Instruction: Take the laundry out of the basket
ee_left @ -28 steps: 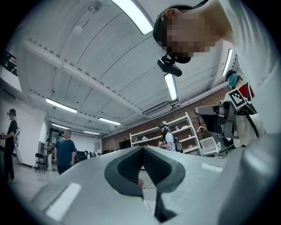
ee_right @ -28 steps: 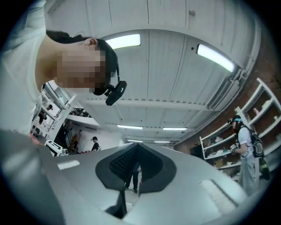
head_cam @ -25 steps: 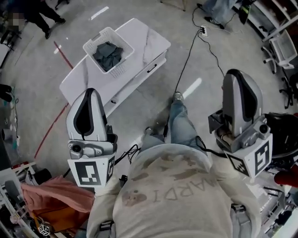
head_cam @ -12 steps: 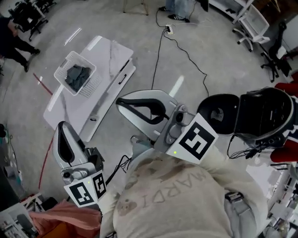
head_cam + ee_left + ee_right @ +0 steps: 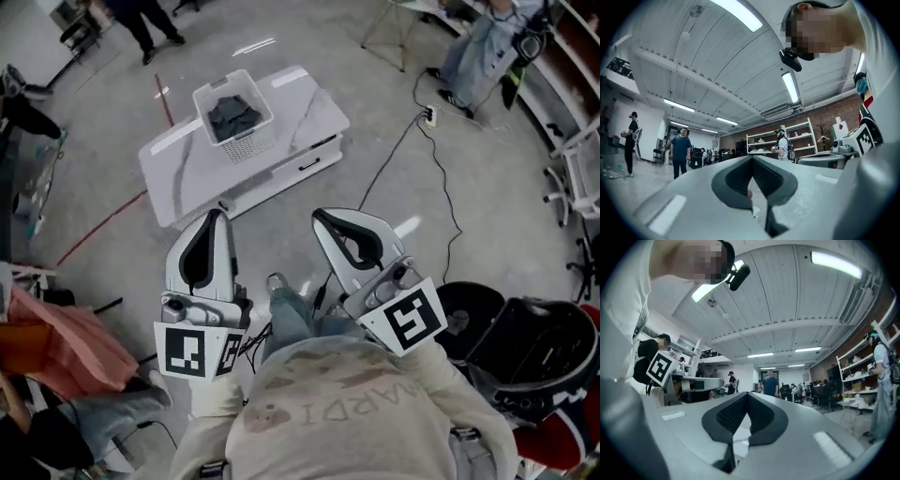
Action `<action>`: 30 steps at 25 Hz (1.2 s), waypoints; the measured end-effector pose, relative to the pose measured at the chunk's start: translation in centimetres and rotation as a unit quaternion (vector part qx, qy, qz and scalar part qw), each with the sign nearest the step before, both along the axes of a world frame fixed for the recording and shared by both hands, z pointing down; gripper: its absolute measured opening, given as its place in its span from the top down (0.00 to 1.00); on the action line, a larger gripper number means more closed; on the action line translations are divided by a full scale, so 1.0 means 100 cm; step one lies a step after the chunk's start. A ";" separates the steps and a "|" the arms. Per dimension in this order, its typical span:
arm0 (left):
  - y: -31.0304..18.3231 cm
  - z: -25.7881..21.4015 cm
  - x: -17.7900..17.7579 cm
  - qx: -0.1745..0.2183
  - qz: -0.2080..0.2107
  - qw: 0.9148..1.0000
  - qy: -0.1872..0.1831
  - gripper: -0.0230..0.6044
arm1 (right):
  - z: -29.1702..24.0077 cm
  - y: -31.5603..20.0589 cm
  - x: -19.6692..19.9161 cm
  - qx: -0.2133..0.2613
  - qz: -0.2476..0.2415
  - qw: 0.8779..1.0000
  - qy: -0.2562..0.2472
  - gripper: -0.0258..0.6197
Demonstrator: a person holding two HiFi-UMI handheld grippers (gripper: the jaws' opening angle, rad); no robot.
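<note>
A white slatted basket (image 5: 246, 138) stands on a low white table (image 5: 309, 117) at the upper middle of the head view. Dark grey laundry (image 5: 233, 113) lies bunched inside it. My left gripper (image 5: 217, 219) and right gripper (image 5: 323, 219) are held side by side close to my body, well short of the table. Both point out over the floor towards it. In the left gripper view the left gripper (image 5: 752, 158) has its jaws closed tip to tip with nothing between them. The right gripper (image 5: 747, 394) looks the same in its own view. Neither gripper view shows the basket.
A black cable (image 5: 398, 150) runs across the concrete floor to a power strip (image 5: 430, 116). A red floor line (image 5: 103, 225) passes left of the table. Pink cloth (image 5: 56, 342) lies at the left, a black chair (image 5: 530, 352) at the lower right. People stand at the far edges.
The right gripper has come down from across my chest to sit beside the left one. My head has turned, so the table and basket now lie straight ahead.
</note>
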State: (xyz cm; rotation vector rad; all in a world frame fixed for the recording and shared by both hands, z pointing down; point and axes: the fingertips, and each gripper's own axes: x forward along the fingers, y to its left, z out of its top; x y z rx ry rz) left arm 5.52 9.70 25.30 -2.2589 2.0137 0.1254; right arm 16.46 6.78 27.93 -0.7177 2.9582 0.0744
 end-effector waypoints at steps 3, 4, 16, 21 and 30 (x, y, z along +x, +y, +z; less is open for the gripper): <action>0.029 0.007 -0.013 -0.014 -0.036 0.999 0.001 0.96 | 0.017 0.018 -0.019 -0.007 -0.055 0.998 0.010 0.92; 0.035 0.007 -0.016 -0.016 -0.046 0.999 0.000 0.96 | 0.016 0.021 -0.024 -0.009 -0.065 0.998 0.006 0.92; 0.037 0.001 -0.049 -0.045 -0.010 0.999 0.005 0.96 | -0.027 0.032 -0.070 -0.002 -0.055 0.998 -0.008 0.92; 0.047 -0.001 -0.063 -0.054 0.018 0.998 0.009 0.96 | -0.027 0.044 -0.093 -0.008 -0.057 0.998 0.003 0.92; 0.067 0.004 -0.082 -0.033 0.016 0.999 0.012 0.96 | -0.007 0.058 -0.113 -0.024 -0.068 0.997 0.019 0.92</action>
